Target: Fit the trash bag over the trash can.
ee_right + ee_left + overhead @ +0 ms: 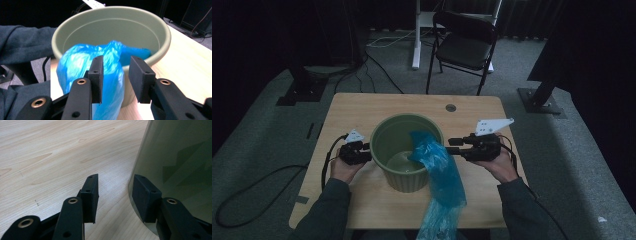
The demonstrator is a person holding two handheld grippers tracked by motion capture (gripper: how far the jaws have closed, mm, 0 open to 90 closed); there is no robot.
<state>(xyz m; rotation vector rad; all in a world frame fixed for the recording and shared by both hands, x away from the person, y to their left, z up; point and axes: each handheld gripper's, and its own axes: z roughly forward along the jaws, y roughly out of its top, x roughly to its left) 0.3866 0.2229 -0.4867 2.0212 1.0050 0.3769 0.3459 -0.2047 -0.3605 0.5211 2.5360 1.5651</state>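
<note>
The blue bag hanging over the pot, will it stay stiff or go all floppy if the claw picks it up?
Probably floppy: the blue bag already droops over the green pot's rim and off the table edge. It looks thin and crinkly, so likely light and maybe slippery.

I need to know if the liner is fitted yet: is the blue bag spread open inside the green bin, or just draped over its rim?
Draped. The blue bag hangs bunched over the green bin rim.

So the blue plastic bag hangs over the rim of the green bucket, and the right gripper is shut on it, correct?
Not quite. In the right gripper view the right gripper is open: its pads stand apart from the blue plastic bag, which does hang over the green bucket rim.
</note>
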